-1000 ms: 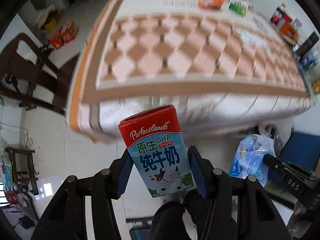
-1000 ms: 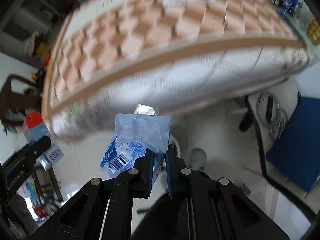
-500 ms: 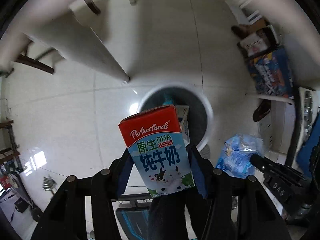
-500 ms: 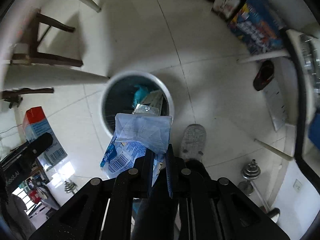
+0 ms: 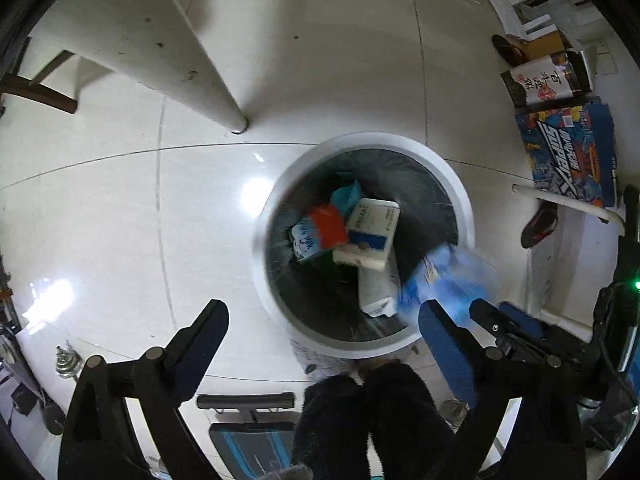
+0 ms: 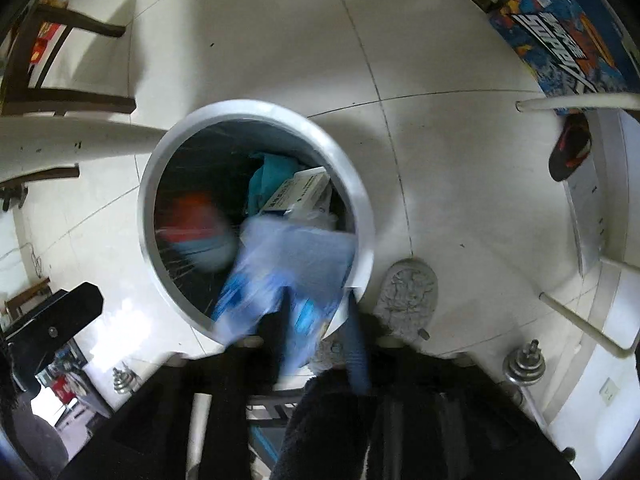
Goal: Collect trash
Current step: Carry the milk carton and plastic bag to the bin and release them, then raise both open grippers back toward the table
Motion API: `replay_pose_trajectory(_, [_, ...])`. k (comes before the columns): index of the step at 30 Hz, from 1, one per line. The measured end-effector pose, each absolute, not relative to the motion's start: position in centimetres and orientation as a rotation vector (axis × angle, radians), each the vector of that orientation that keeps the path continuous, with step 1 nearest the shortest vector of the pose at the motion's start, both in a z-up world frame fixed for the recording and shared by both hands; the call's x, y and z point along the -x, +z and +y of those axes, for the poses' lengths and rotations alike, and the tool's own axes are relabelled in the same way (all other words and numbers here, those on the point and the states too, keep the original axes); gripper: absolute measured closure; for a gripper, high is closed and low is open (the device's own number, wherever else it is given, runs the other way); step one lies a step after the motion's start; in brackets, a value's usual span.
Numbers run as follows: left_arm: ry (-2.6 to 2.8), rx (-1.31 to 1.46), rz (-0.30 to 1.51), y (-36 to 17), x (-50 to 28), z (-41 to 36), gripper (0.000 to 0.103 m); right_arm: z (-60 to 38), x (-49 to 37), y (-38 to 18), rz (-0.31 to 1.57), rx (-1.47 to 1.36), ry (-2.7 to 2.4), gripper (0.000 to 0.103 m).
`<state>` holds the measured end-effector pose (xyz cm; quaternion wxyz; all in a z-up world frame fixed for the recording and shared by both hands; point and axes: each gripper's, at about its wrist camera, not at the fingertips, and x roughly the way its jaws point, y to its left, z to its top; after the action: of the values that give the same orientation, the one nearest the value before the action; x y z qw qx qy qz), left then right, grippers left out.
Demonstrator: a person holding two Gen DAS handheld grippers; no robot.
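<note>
A round white-rimmed trash bin (image 5: 460, 204) with a black liner stands on the floor below both grippers; it also shows in the right wrist view (image 6: 256, 108). My left gripper (image 5: 324, 332) is open and empty above the bin's near rim. The red-topped milk carton (image 5: 320, 230) lies inside the bin among white boxes, blurred in the right wrist view (image 6: 192, 216). My right gripper (image 6: 316, 312) has its jaws parted, and the blue plastic wrapper (image 6: 288, 272) is blurred between and ahead of them, over the bin's rim. The wrapper also shows in the left wrist view (image 5: 452, 284).
A white table leg (image 5: 208, 72) stands left of the bin. Printed cartons (image 5: 568, 148) and a shoe (image 5: 538, 226) lie to the right. A slippered foot (image 6: 408, 292) is beside the bin. Dumbbells (image 6: 524, 364) and a wooden chair (image 6: 52, 68) stand on the tiled floor.
Both grippers swung from the table down over the bin. The left gripper opened and the milk carton dropped in. The right gripper's jaws parted and the wrapper is slipping out.
</note>
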<state>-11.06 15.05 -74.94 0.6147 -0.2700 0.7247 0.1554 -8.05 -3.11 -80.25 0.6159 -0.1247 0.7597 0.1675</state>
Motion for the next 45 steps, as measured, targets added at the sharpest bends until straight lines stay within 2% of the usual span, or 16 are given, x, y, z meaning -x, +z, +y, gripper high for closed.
replay_pose_trajectory(2, [0.378,0.600,1.662,-74.1,11.5,15.1,0.006,-2.9,8.2,-79.6,1.728,0.301,0.409,0.019])
replay_pose_trajectory(6, [0.434,0.514,1.629,-71.2,12.4,15.1,0.006,-2.3,8.8,-77.3,1.671,0.407,0.431,0.004])
replay_pose_trajectory(20, [0.507,0.480,1.549,-58.5,15.5,13.1,0.006,-3.8,11.6,-64.0,1.576,0.519,0.495,0.004])
replay_pose_trajectory(36, [0.524,0.471,1.438,-39.1,17.6,12.1,0.006,-6.4,14.5,-39.3,1.518,0.396,0.555,0.004])
replay_pose_trajectory(40, [0.544,0.437,1.378,-35.3,14.9,12.7,0.006,-6.5,12.1,-34.1,1.504,0.266,0.522,0.004])
replay_pose_trajectory(45, [0.552,0.377,1.330,-33.8,9.0,13.3,0.006,-7.1,4.6,-29.7,1.468,0.096,0.441,0.004])
